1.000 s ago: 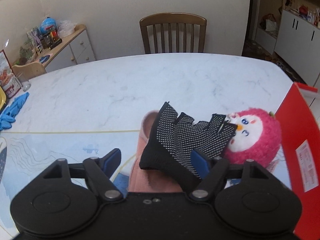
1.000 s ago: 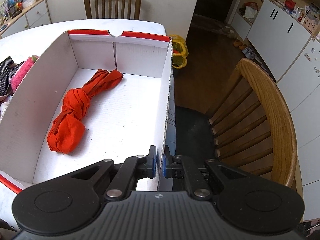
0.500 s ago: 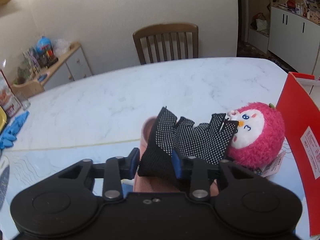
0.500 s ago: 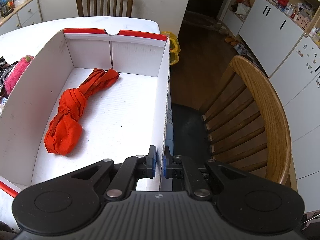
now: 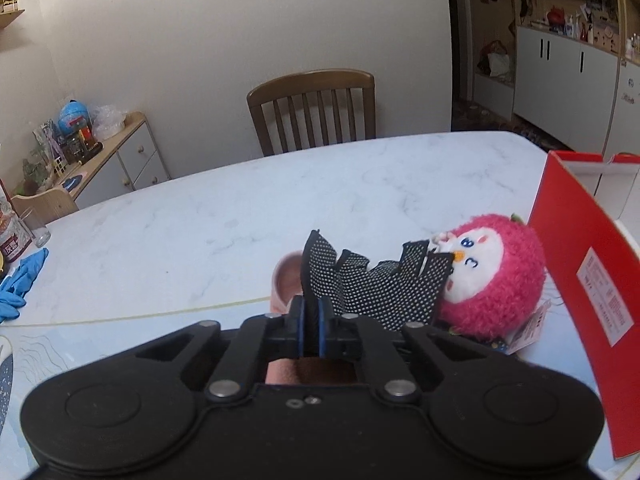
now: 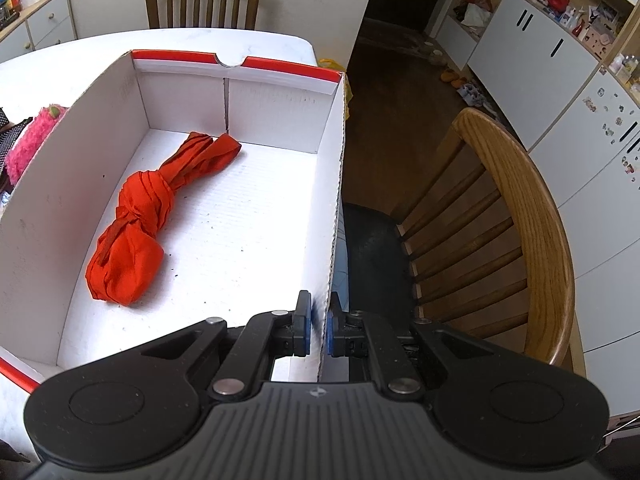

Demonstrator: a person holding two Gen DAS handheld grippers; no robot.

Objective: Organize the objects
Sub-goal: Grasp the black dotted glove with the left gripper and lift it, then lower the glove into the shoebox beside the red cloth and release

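left gripper [image 5: 311, 330]: jaws have just been closing and are now clenched on a near fold of the black dotted glove [image 5: 376, 280], which lies on top of a pink slipper [image 5: 286, 280] and leans against the pink plush toy [image 5: 492, 276] to its right, all on the marble table [image 5: 240, 208]. right gripper [image 6: 318, 330]: jaws pinched on the right wall of the red and white box [image 6: 334, 184], the cardboard edge sitting between the 2 pads. inside the box lies 1 knotted orange cloth [image 6: 140, 236], toward its left side. risks, as judged: the hold on the glove takes only a thin edge of fabric, so it may slip out on lifting; the glove's far finger ends touch the plush toy and could drag or tip it; the slipper beneath could shift if the fabric catches on it. the box wall is thin card, so a pull from the right gripper could bend it or slide the box toward the table edge on the right, where the floor and a wooden chair [image 6: 520, 220] lie below. not determinable: how much glove lies between the pads, since the gripper body covers the near part; most of the slipper, hidden under glove and gripper; the lower part of the plush toy and its tag; the near end of the box, cut off by the right gripper. in the right view the plush toy and glove show only as slivers past the left wall of the box.
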